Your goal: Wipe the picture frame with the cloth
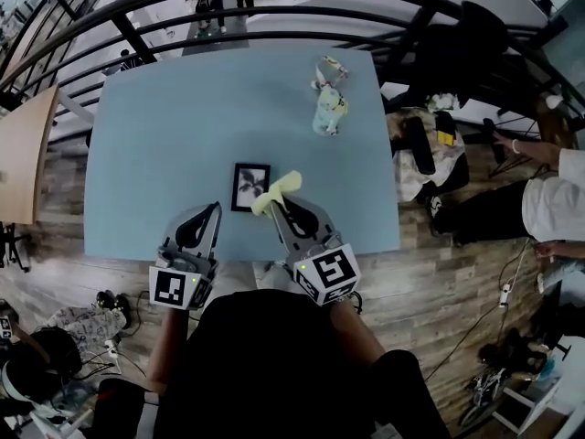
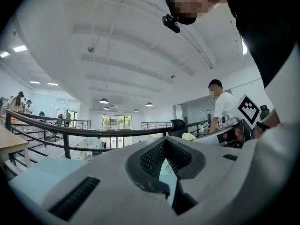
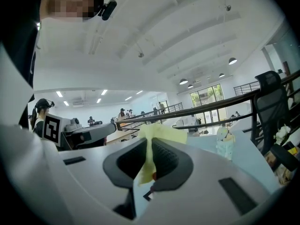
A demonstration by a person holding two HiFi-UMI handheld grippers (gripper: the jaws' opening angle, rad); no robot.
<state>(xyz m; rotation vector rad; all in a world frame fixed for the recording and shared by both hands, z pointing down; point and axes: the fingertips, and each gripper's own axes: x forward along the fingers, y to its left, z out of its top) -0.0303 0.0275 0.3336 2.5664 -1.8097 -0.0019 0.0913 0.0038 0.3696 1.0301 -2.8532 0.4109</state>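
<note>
A small black picture frame (image 1: 250, 187) lies flat on the blue table (image 1: 164, 154), near its front edge. My right gripper (image 1: 277, 205) is shut on a pale yellow cloth (image 1: 277, 191), held just at the frame's right edge. In the right gripper view the cloth (image 3: 159, 136) is pinched between the dark pads (image 3: 171, 161) and sticks up past them. My left gripper (image 1: 216, 208) hovers to the frame's lower left, shut with nothing in it. The left gripper view shows only a thin slit between its pads (image 2: 154, 161).
A pale green and white object (image 1: 329, 101) stands at the table's far right. Black railings (image 1: 274, 12) run behind the table. A black chair (image 1: 471, 35) and a seated person (image 1: 539, 204) are to the right. Cables and bags lie on the wood floor.
</note>
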